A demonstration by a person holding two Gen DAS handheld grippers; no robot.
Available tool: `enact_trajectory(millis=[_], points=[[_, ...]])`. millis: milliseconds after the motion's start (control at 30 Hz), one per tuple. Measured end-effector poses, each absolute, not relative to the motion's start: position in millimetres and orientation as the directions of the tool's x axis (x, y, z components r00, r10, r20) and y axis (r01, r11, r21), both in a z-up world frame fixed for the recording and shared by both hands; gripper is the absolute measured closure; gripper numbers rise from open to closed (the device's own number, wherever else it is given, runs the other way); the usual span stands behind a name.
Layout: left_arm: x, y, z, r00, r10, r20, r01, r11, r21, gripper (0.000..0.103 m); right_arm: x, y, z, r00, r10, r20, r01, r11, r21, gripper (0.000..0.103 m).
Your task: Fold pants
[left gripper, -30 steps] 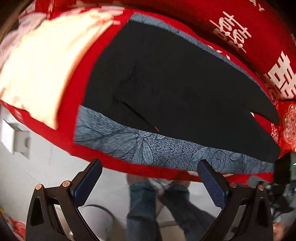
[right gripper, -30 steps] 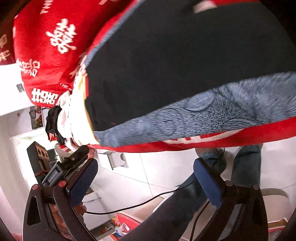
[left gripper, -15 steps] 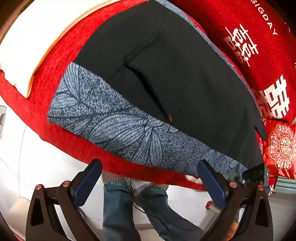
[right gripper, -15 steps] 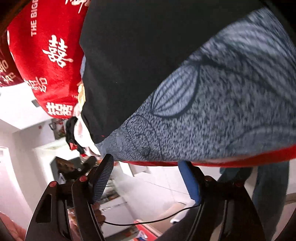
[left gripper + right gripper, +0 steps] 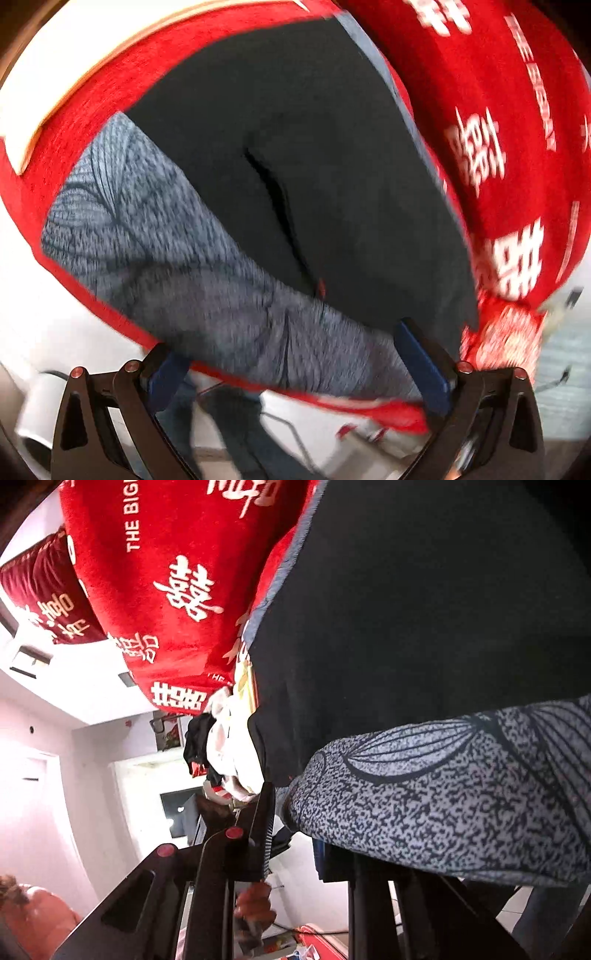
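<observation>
Here the right tongs (image 5: 291, 805) have just been closing, and their jaws now pinch the corner of the grey leaf-patterned band at the edge of the pants (image 5: 424, 609); the far finger is hidden under that cloth. The left tongs (image 5: 291, 365) have also been closing a little but stand spread, with the same grey band lying between the two blue pads (image 5: 421, 365), and the pads do not press it.

The pants are black, with a wide grey band printed with dark leaf veins along the near edge, a narrow grey strip along the far edge, and a slanted pocket slit with a small red tag at its lower end. They lie spread flat on a red bed cover (image 5: 155, 74) with white characters.

Only the left view shows the pocket slit and the white pillow (image 5: 70, 81). Only the right view shows a heap of white and black clothes (image 5: 225, 746) beside the pants, and a hand (image 5: 255, 904) below the tongs.
</observation>
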State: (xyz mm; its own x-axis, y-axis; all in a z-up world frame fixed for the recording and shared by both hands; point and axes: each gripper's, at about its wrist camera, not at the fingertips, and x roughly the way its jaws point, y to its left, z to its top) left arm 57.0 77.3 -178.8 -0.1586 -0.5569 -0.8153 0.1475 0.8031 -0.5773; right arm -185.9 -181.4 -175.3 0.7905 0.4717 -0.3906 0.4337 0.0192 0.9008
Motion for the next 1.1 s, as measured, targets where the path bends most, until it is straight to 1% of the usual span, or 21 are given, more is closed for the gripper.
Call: enact_trajectory(millis=[33,67,133,167,200,267,300,333,367,400,433,467,533,667,767,833,933,967,1033,1067,1100], points=[[61.1,77.4,-177.6,-0.137,-0.562,-0.816,0.143,0.804,-0.578,0.019,-187.7,-181.5,-175.1,0.781,0.48,-0.399,0.441,0.029,0.897,0.083],[64.2,75.3,-176.7,-0.129,-0.559,-0.819,0.155,0.805,-0.573,0.029,-186.8,-180.8,-176.1,0.773,0.486,-0.407,0.448,0.036,0.893,0.08],[66.0,72.2,-181.5,-0.125,-0.538,-0.833,0.207,0.807,-0.553,0.034,-191.7,-177.4,-183.7,0.758,0.497,-0.422,0.471,0.03,0.882,0.08],[66.0,72.1,-184.1,-0.126,-0.527,-0.84,0.232,0.808,-0.542,0.042,-191.1,-175.4,-188.4,0.754,0.494,-0.434,0.487,0.024,0.873,0.08],[66.0,72.1,-188.2,-0.138,-0.51,-0.849,0.258,0.809,-0.528,0.044,-195.3,-173.1,-193.6,0.749,0.49,-0.445,0.502,0.018,0.865,0.08],[66.5,73.7,-193.7,-0.148,-0.503,-0.851,0.275,0.806,-0.524,0.044,-209.1,-171.3,-206.3,0.734,0.47,-0.49,0.551,0.007,0.834,0.078],[67.2,74.3,-196.6,-0.152,-0.498,-0.854,0.281,0.806,-0.521,0.053,-216.4,-170.3,-211.0,0.74,0.455,-0.496,0.562,-0.012,0.827,0.075],[68.7,74.8,-199.6,-0.151,-0.482,-0.863,0.291,0.813,-0.505,0.058,-225.5,-169.8,-215.9,0.753,0.436,-0.493,0.562,-0.038,0.826,0.075],[69.2,77.8,-201.6,-0.153,-0.476,-0.866,0.295,0.814,-0.5,0.067,-232.8,-170.0,-220.1,0.769,0.415,-0.486,0.56,-0.069,0.826,0.075],[70.9,79.5,-203.2,-0.152,-0.467,-0.871,0.295,0.82,-0.49,0.076,-236.9,-170.3,-222.7,0.78,0.403,-0.478,0.556,-0.096,0.826,0.077],[71.5,80.6,-202.2,-0.153,-0.46,-0.874,0.296,0.823,-0.485,0.078,-243.0,-171.2,-225.2,0.788,0.391,-0.475,0.558,-0.128,0.82,0.082],[72.6,80.6,-198.1,-0.157,-0.456,-0.876,0.296,0.825,-0.482,0.078,-246.6,-172.5,-223.2,0.79,0.38,-0.481,0.564,-0.142,0.813,0.094],[72.5,79.9,-184.2,-0.142,-0.453,-0.88,0.31,0.824,-0.474,0.078,-245.6,-177.9,-207.7,0.783,0.371,-0.5,0.573,-0.118,0.811,0.094],[81.9,57.3,-139.6,-0.09,-0.463,-0.882,0.356,0.812,-0.462,0.078,-218.5,-206.2,-154.7,0.75,0.396,-0.53,0.562,0.041,0.826,0.094],[100.6,23.3,-108.3,-0.048,-0.497,-0.867,0.381,0.793,-0.476,0.078,-191.6,-244.4,-119.5,0.727,0.43,-0.535,0.525,0.154,0.837,0.094],[118.3,-4.6,-93.8,-0.008,-0.504,-0.863,0.413,0.785,-0.462,0.078,-166.1,-274.1,-102.0,0.714,0.45,-0.536,0.498,0.212,0.841,0.094],[152.6,-51.5,-89.3,0.062,-0.491,-0.869,0.455,0.789,-0.413,0.077,-122.7,-319.5,-98.4,0.672,0.483,-0.561,0.493,0.274,0.826,0.093],[163.2,-67.1,-92.2,0.092,-0.484,-0.87,0.469,0.792,-0.391,0.073,-108.0,-336.0,-103.3,0.658,0.492,-0.57,0.499,0.281,0.82,0.092],[181.6,-94.4,-104.1,0.17,-0.439,-0.882,0.494,0.813,-0.309,0.054,-77.8,-363.5,-116.8,0.623,0.505,-0.597,0.519,0.303,0.799,0.091],[189.8,-105.8,-112.5,0.223,-0.397,-0.89,0.493,0.834,-0.248,0.037,-64.5,-374.9,-127.3,0.598,0.512,-0.617,0.531,0.324,0.783,0.091],[198.9,-115.1,-125.0,0.257,-0.372,-0.892,0.487,0.847,-0.213,0.035,-47.1,-384.0,-138.7,0.568,0.515,-0.643,0.542,0.354,0.762,0.09]])
